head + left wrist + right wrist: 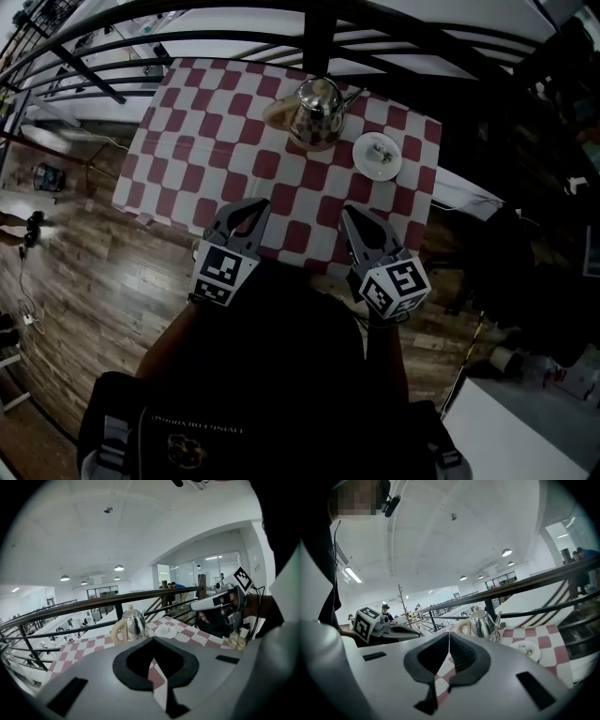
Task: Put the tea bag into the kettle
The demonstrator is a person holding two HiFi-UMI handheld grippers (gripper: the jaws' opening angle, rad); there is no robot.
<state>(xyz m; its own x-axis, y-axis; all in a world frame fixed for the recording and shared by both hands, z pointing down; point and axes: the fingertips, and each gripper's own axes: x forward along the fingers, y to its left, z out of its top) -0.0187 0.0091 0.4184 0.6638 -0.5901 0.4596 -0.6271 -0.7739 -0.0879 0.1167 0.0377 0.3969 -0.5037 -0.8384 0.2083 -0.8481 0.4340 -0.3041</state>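
A shiny steel kettle (317, 111) with a pale handle stands, lid on, at the far side of the red-and-white checked table (206, 141). To its right lies a white saucer (377, 155) with a small tea bag (381, 149) on it. Both grippers hover over the table's near edge, well short of kettle and saucer. My left gripper (253, 206) is shut and empty. My right gripper (351, 214) is shut and empty too. The left gripper view has the kettle (130, 625) and saucer (166, 631) ahead. The right gripper view has the kettle (483, 623) and saucer (525, 649) ahead and to the right.
A black metal railing (319, 37) runs just behind the table's far edge. Wooden floor (84, 272) lies to the left of the table. A white surface (506, 431) sits at the lower right. People stand far off in the hall (176, 592).
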